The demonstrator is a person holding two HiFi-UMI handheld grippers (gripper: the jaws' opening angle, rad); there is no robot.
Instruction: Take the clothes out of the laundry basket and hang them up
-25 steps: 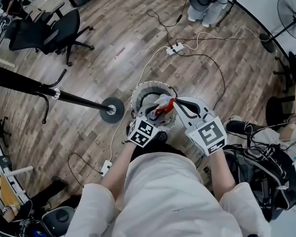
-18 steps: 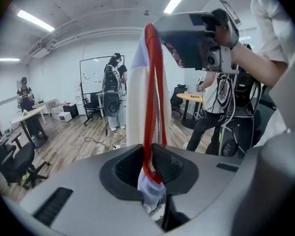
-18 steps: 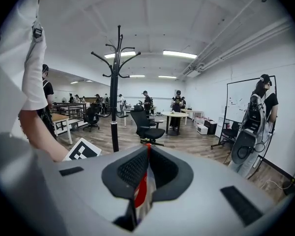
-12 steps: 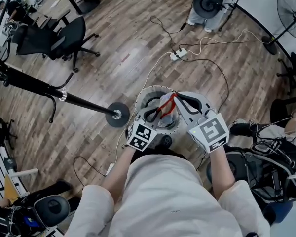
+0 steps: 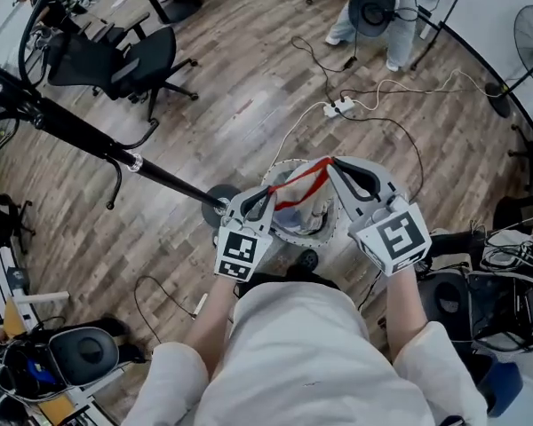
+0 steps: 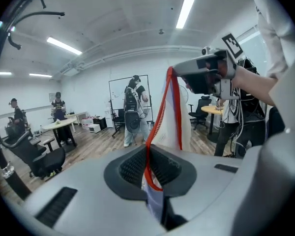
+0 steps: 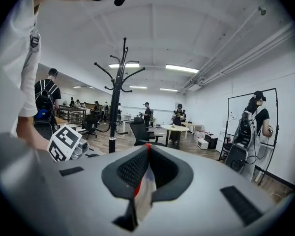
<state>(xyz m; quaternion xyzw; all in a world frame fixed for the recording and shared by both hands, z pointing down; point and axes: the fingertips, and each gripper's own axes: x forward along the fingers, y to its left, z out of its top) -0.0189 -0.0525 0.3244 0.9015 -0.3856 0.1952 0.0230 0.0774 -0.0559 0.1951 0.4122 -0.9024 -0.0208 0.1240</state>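
Note:
A white garment with a red edge (image 5: pixel 299 183) is stretched taut between both grippers above the round white laundry basket (image 5: pixel 284 235), and the rest of the cloth hangs down into it. My left gripper (image 5: pixel 265 201) has just been closing its jaws. They now pinch the red edge (image 6: pixel 160 119), which runs up to the right gripper (image 6: pixel 205 75). My right gripper (image 5: pixel 333 161) is shut on the other end of the garment (image 7: pixel 143 178). The left gripper's marker cube (image 7: pixel 64 142) shows low at the left of the right gripper view.
A black coat rack (image 7: pixel 118 85) stands just left of the basket, its pole (image 5: pixel 89 134) and round base (image 5: pixel 218 199) close to my left hand. White cables and a power strip (image 5: pixel 341 107) lie beyond. An office chair (image 5: pixel 115 56) stands far left, bags (image 5: pixel 480 295) lie at the right, and people stand around the room.
Both grippers have risen from the basket, lifting the garment and pulling its red edge taut. The left jaws, open a second ago, have closed on the cloth.

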